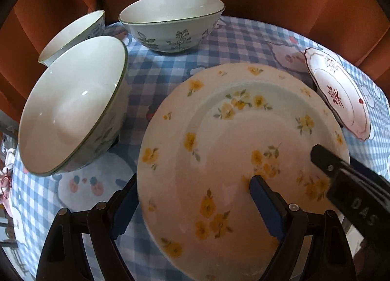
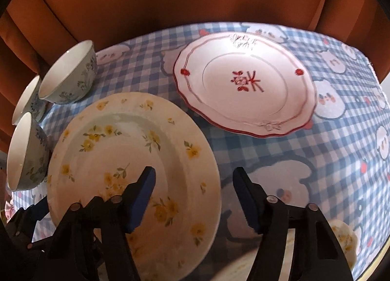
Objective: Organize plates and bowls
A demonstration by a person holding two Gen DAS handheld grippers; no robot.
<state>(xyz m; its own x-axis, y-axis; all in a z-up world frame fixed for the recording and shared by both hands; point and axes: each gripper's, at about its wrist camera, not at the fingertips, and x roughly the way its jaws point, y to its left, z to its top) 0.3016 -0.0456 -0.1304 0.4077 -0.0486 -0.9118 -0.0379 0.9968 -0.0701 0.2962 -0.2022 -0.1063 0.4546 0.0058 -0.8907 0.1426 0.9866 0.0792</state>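
Glossy round yellow-flowered plate (image 1: pixel 234 159) lower centre on checked cloth worktop (image 1: pixel 151 79). Left tool (image 1: pixel 192 198) wide, straddling its left rim. Right tool (image 2: pixel 195 198) gaping over its right rim, pads clear.

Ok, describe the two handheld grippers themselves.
Both are matte black plastic. The left gripper and right gripper each have two angled fingers faced with blue pads, hinged on silvery round pins. Raised lettering "DAS" marks the right one's side. No cables show.

"DAS" embossed on right gripper (image 1: pixel 316 156) arm.
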